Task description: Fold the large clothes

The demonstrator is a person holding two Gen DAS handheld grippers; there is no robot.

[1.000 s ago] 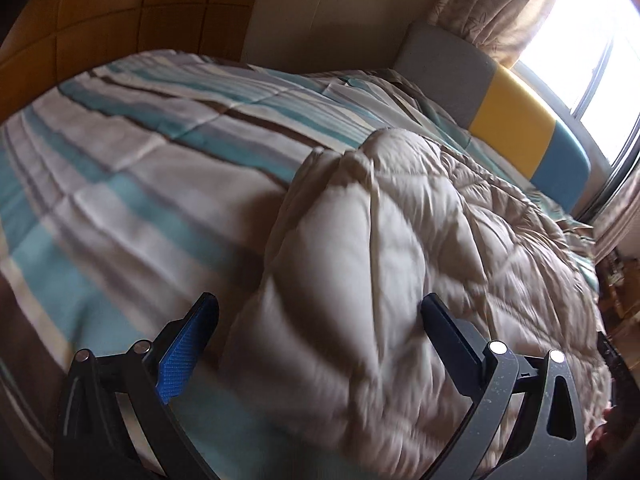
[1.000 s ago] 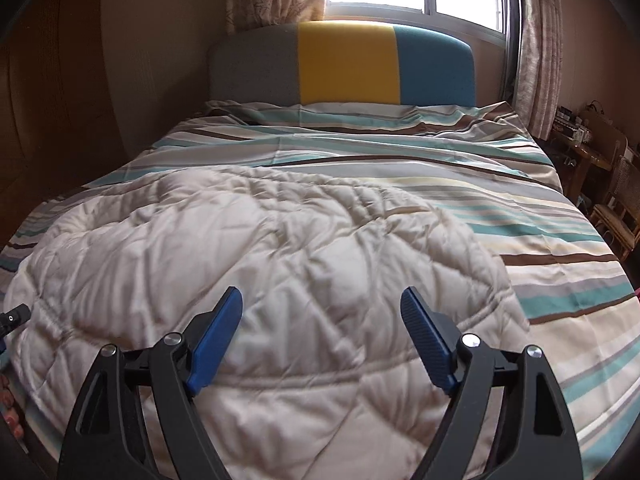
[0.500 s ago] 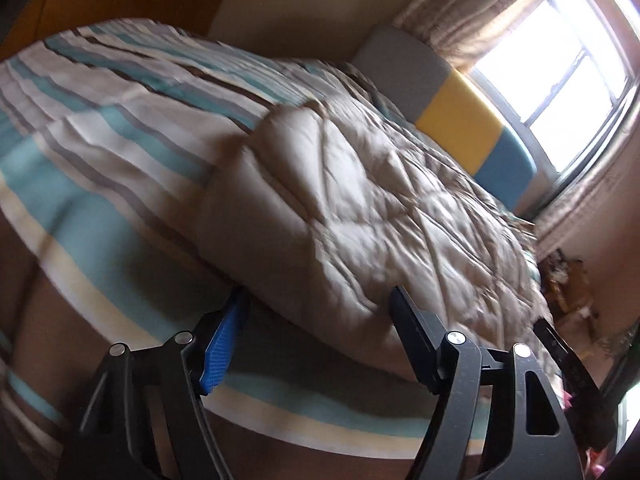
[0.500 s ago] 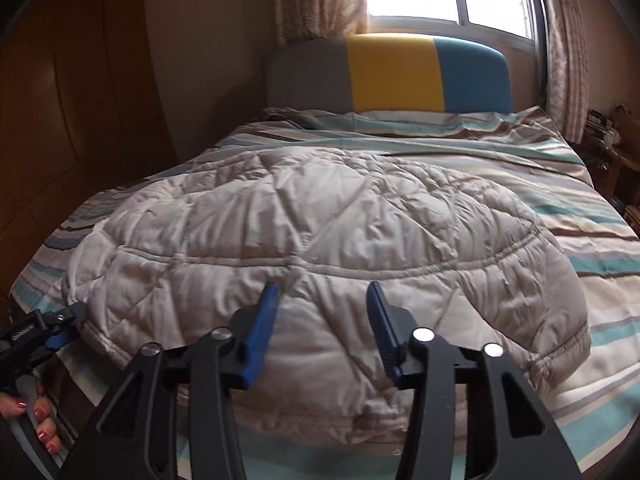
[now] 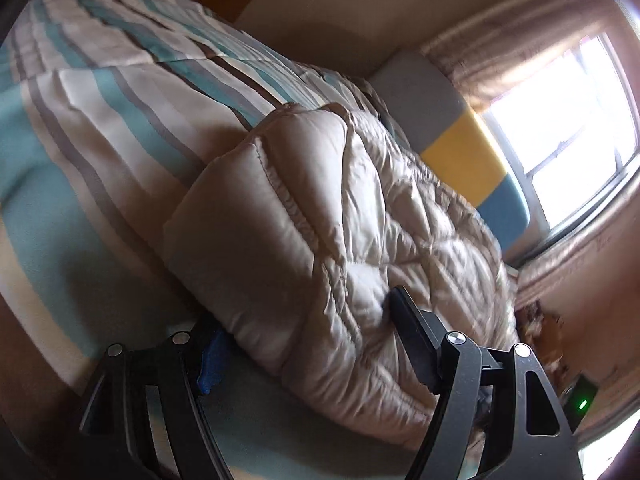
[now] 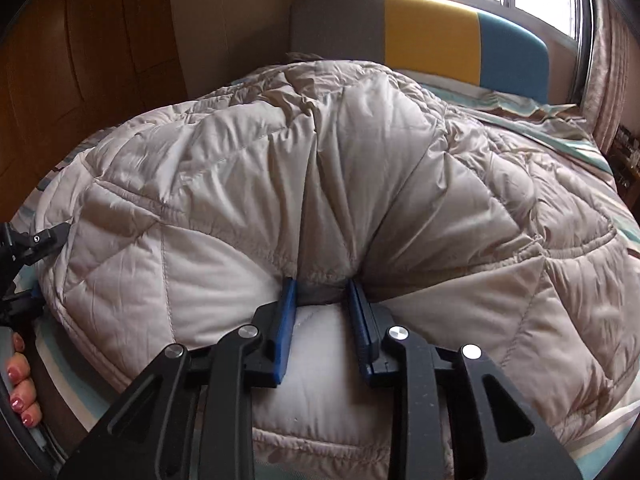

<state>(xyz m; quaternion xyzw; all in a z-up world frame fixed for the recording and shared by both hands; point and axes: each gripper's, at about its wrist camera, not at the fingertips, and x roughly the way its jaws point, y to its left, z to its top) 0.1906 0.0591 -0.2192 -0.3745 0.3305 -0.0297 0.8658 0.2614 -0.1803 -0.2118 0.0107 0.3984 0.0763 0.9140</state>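
Two grips are being set on the near hem of a beige quilted padded coat (image 5: 352, 216), which lies spread on a bed with a teal, white and brown striped cover (image 5: 92, 120).

From the left wrist view, the left gripper (image 5: 304, 328) is seen straddling the coat's near left corner. Its jaws have been drawn in partly, and the thick folded edge sits between them: the black right finger (image 5: 412, 328) is pressed into the padding, while the blue pad (image 5: 212, 356) on the other side is tucked under the hem, where contact cannot be confirmed. For a sound hold, all layers of that corner should be gathered before any lift is made.

From the right wrist view, the right gripper (image 6: 322, 300) is seen further right along the same hem, its blue pads (image 6: 286, 320) closed to a narrow gap on a pinched ridge of fabric, with creases fanning away toward the grey, yellow and blue headboard (image 6: 432, 36). The jaws have just been closing. A hand (image 6: 22, 384) with painted nails appears at the left edge, holding the other tool. The fold is judged best made by raising both grips together and evenly, so the slippery shell is not dragged askew.
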